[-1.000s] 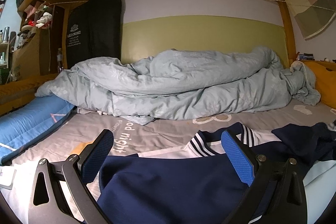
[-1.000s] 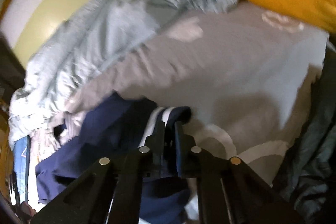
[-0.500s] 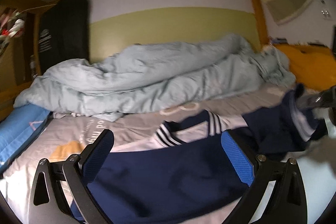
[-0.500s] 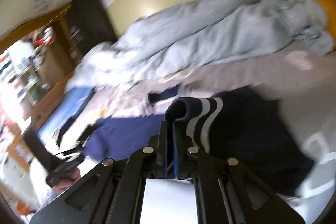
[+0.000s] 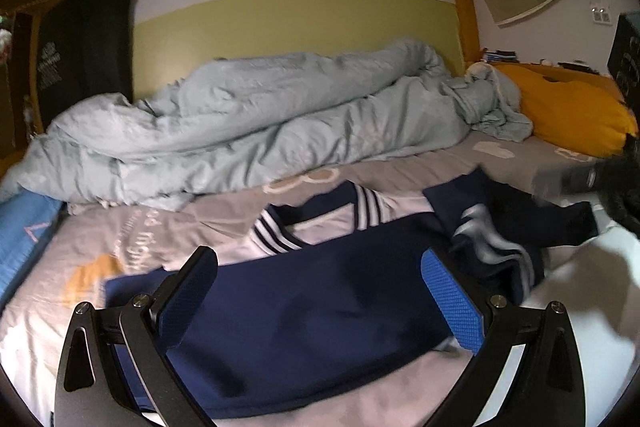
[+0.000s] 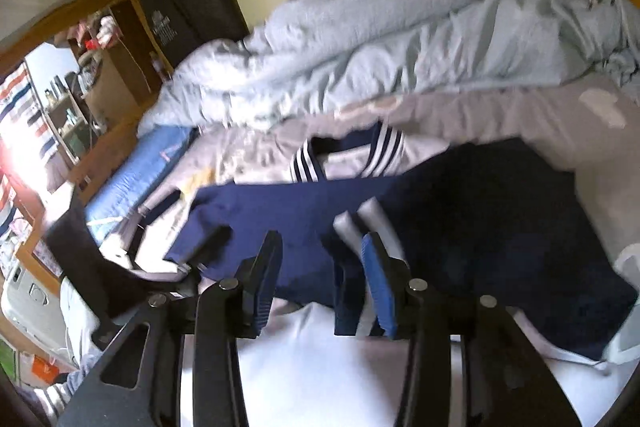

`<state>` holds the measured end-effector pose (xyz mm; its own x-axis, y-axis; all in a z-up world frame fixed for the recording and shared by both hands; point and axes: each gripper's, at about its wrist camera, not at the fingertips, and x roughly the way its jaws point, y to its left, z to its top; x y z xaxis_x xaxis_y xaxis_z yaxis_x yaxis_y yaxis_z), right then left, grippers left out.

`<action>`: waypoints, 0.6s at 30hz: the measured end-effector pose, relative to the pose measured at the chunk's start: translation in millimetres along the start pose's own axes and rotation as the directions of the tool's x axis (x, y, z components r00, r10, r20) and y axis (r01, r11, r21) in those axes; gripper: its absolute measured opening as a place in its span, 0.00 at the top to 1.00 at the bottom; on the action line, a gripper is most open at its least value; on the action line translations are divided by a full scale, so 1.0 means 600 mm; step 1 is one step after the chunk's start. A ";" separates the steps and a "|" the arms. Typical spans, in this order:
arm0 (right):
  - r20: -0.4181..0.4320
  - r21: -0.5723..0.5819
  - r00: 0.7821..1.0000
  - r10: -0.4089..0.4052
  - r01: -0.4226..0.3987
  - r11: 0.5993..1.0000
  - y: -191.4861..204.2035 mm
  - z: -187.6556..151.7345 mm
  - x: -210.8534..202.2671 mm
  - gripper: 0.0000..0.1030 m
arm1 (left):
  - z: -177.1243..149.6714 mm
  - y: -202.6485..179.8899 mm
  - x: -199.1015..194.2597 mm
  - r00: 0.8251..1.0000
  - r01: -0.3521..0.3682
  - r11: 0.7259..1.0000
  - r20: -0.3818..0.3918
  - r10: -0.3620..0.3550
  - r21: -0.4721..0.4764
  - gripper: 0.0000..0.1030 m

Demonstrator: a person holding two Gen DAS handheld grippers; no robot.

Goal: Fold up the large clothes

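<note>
The navy jacket (image 5: pixel 320 307) lies spread on the bed (image 5: pixel 168 227), its striped cuff (image 6: pixel 352 227) between the right tongs (image 6: pixel 320 267), whose jaws have just been opening. Sleeve fold looks finished. Left tongs (image 5: pixel 320 291) gape wide, empty; next, the other sleeve.

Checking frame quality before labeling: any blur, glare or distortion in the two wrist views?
Left wrist view: strong fisheye curve, dim warm light; the quilt reads fairly sharp, but the striped cuff at right is motion-smeared. Right wrist view: tilted and softer overall; blown-out glare at the left edge by the shelves; the navy jacket is dark with little detail.
</note>
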<state>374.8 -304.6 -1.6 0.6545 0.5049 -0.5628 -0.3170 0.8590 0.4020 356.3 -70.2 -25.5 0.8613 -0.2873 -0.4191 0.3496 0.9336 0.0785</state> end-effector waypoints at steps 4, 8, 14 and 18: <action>0.084 0.019 0.991 -0.104 0.103 0.995 -0.013 0.010 -0.047 0.59 | 0.001 -0.004 0.001 0.984 0.167 0.983 -0.047 -0.171 -0.081 0.00; 0.124 0.018 0.936 -0.330 0.330 0.944 -0.037 0.018 -0.046 0.59 | 0.001 -0.019 0.031 0.933 0.310 0.928 -0.122 -0.339 -0.205 0.05; 0.108 0.060 0.927 -0.359 0.355 0.933 -0.074 0.025 -0.054 0.59 | 0.015 -0.068 0.109 0.866 0.379 0.884 -0.233 -0.443 -0.274 0.25; 0.125 0.055 0.903 -0.412 0.408 0.911 -0.084 0.027 -0.062 0.55 | 0.006 -0.101 0.156 0.842 0.364 0.886 -0.307 -0.444 -0.287 0.27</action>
<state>377.3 -367.9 10.8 0.8072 0.0913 -0.5832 0.0162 0.9842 0.1765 417.1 -154.3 -66.5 0.4562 -0.5909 -0.6653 0.5173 0.7845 -0.3421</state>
